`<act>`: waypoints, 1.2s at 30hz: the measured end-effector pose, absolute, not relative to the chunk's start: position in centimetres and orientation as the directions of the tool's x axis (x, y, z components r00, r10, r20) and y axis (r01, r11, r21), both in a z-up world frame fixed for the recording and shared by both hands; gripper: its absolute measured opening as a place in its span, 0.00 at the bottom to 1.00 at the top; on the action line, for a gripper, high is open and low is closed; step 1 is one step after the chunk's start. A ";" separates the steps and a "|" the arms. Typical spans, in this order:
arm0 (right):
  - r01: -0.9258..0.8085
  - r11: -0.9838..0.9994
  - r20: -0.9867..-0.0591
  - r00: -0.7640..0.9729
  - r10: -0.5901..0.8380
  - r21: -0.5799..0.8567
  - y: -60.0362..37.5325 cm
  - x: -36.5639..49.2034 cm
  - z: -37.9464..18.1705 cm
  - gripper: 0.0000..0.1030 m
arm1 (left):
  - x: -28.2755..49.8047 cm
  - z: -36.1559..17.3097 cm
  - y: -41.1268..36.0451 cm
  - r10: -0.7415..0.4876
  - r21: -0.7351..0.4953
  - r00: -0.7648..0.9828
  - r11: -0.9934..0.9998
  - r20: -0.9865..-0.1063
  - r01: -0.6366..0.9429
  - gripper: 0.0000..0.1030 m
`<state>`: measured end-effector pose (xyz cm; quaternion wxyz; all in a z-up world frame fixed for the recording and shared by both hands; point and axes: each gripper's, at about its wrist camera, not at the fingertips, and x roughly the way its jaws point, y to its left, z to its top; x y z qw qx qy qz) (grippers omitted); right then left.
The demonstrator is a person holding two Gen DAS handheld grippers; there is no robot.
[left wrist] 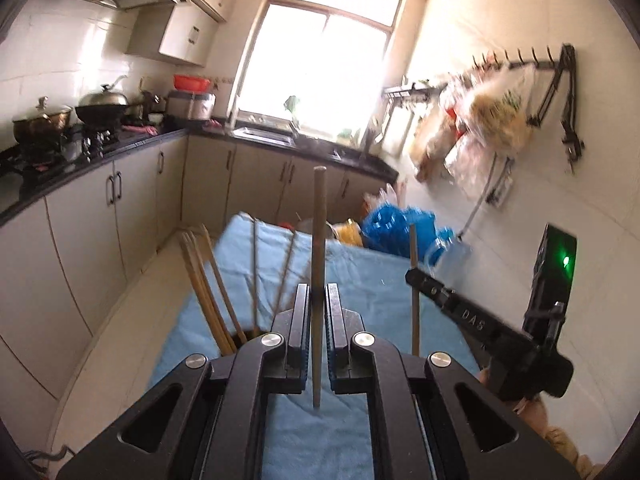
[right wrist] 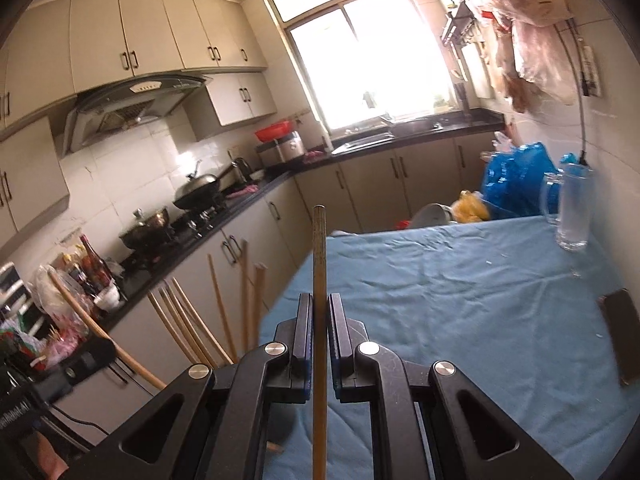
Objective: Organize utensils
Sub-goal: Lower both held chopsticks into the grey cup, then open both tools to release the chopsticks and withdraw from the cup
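Between each gripper's clamped jaws a chopstick stands upright, left gripper (left wrist: 318, 300) nearer the holder's chopstick bundle (left wrist: 208, 280) than right gripper (right wrist: 319, 312).

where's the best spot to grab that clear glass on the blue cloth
Take the clear glass around its straight side wall, about mid-height, coming in level from the open table side rather than from the wall behind it. It stands upright, tall and narrow near the table's far edge, so a low or high pinch would probably tip it.
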<state>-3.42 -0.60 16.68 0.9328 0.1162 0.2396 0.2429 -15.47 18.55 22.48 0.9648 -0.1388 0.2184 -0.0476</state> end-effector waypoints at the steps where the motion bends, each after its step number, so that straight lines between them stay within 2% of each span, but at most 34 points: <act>1: -0.404 0.848 -0.384 0.763 0.519 0.343 -0.1 -3.0 16.9 0.08 | -15.2 22.8 19.0 -0.145 -0.288 0.903 0.957 -0.404 0.025 0.06; 8: -0.477 0.765 -0.278 0.737 0.616 0.432 3.6 -0.1 18.9 0.08 | -13.1 24.5 22.0 -0.085 -0.275 0.917 0.961 -0.389 -0.027 0.06; 14: -0.515 0.742 -0.215 0.740 0.637 0.428 8.0 1.8 18.6 0.08 | -10.4 23.6 23.6 -0.066 -0.272 0.907 0.961 -0.415 -0.055 0.06; 22: -0.497 0.810 -0.213 0.794 0.569 0.311 11.3 2.7 16.1 0.08 | -8.1 21.0 24.7 -0.088 -0.299 0.872 0.952 -0.481 -0.069 0.06; 30: -0.487 0.830 -0.249 0.797 0.550 0.272 11.5 2.4 14.4 0.09 | -8.0 20.1 25.0 -0.095 -0.319 0.868 0.945 -0.488 -0.076 0.06; 32: -0.489 0.828 -0.259 0.791 0.553 0.275 11.4 2.4 14.3 0.13 | -8.2 20.1 25.0 -0.094 -0.320 0.868 0.944 -0.488 -0.078 0.07; 34: -0.488 0.827 -0.265 0.789 0.554 0.278 11.4 2.2 14.3 0.28 | -8.5 20.1 25.0 -0.092 -0.321 0.867 0.944 -0.489 -0.081 0.07; 36: -0.485 0.828 -0.261 0.792 0.552 0.282 11.1 2.0 14.4 0.33 | -8.8 20.1 25.2 -0.088 -0.322 0.867 0.943 -0.490 -0.086 0.07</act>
